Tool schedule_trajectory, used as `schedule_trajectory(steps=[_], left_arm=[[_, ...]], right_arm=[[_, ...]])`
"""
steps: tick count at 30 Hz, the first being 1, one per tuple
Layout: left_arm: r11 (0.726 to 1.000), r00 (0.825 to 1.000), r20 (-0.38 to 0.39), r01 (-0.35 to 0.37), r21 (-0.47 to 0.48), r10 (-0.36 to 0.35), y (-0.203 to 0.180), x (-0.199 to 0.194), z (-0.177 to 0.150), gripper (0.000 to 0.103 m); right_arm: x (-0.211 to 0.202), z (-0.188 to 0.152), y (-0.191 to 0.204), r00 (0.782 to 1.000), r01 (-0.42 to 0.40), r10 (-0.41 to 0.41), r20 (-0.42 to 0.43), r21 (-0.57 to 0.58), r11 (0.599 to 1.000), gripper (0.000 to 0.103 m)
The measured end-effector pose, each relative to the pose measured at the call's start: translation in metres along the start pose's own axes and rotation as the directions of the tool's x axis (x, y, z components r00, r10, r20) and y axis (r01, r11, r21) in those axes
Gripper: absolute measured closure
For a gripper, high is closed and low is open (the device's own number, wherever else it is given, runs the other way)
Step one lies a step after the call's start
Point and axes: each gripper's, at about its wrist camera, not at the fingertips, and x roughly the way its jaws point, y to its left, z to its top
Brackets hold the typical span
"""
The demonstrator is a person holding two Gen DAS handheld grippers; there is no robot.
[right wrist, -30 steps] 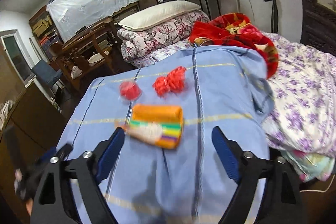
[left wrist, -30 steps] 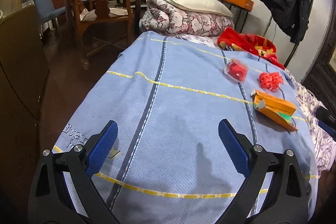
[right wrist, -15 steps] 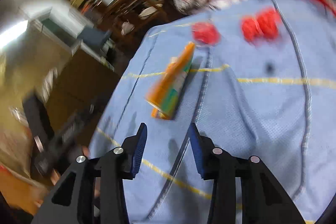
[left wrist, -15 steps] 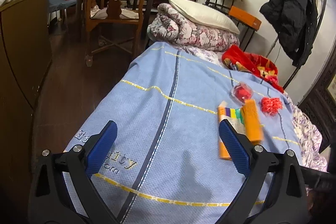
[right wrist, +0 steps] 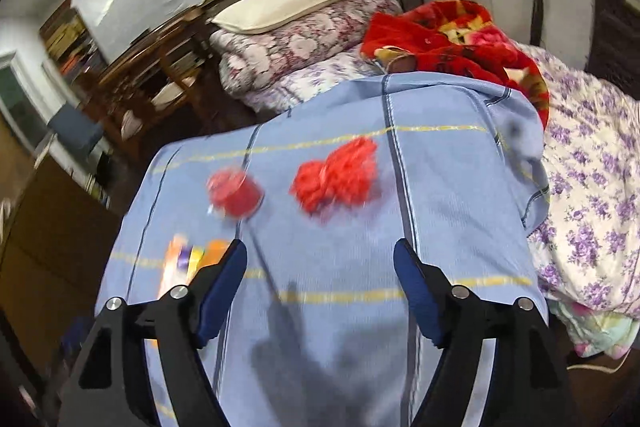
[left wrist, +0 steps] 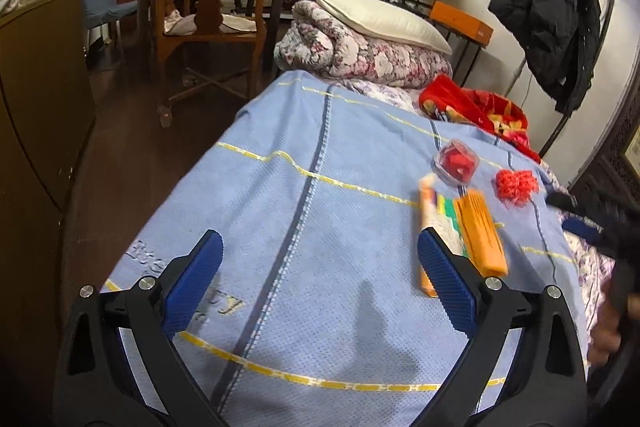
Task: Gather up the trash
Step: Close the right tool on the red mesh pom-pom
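Note:
Three pieces of trash lie on a blue bedspread (left wrist: 320, 211). An orange carton (left wrist: 476, 227) lies just past my left gripper's right finger. A clear cup with red contents (left wrist: 456, 161) and a crumpled red net (left wrist: 516, 185) lie farther back. My left gripper (left wrist: 320, 267) is open and empty above the spread. My right gripper (right wrist: 320, 267) is open and empty; the red net (right wrist: 336, 179) lies ahead of it, the cup (right wrist: 234, 193) ahead to the left, and the carton (right wrist: 188, 259) shows beside its left finger. The right wrist view is blurred.
A folded floral quilt with a white pillow (left wrist: 376, 43) and a red blanket (left wrist: 476, 107) lie at the bed's far end. A wooden chair (left wrist: 208, 23) and a cabinet (left wrist: 36, 99) stand left. A purple-flowered sheet (right wrist: 592, 163) covers the right side.
My right gripper has opened wider and swung right, so the red net now lies ahead of it. The left view shifted slightly, and the carton sits closer to its right finger.

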Motion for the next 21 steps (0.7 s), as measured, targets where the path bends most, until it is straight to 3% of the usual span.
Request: schedule_trajectory(steps=[6, 12, 13, 14, 15, 21], left_arm=[[1.000, 1.000, -0.022, 0.002, 0.011, -0.002, -0.008, 0.010, -0.002, 0.009], [1.000, 0.999, -0.032, 0.017, 0.000, -0.017, -0.011, 0.016, 0.000, 0.009], [1.000, 0.999, -0.031, 0.021, -0.001, -0.021, -0.012, 0.016, 0.001, 0.009], [1.000, 0.999, -0.030, 0.024, -0.002, -0.024, -0.013, 0.017, 0.002, 0.009], [1.000, 0.999, -0.029, 0.028, 0.000, -0.028, -0.016, 0.018, 0.002, 0.009], [0.997, 0.997, -0.028, 0.074, 0.000, -0.074, -0.029, 0.018, 0.002, 0.009]], right_arm=[[0.036, 0.029, -0.007, 0.997, 0.079, -0.080, 0.024, 0.055, 0.995, 0.019], [0.071, 0.037, -0.005, 0.994, 0.105, -0.106, 0.007, 0.053, 0.993, 0.019], [0.075, 0.036, -0.004, 0.994, 0.105, -0.105, 0.008, 0.034, 0.994, 0.031], [0.076, 0.034, -0.003, 0.995, 0.097, -0.097, 0.008, 0.020, 0.995, 0.051], [0.074, 0.031, -0.003, 0.997, 0.080, -0.080, 0.007, 0.006, 0.997, 0.060], [0.019, -0.007, -0.004, 0.996, 0.029, -0.022, 0.086, -0.076, 0.997, 0.063]])
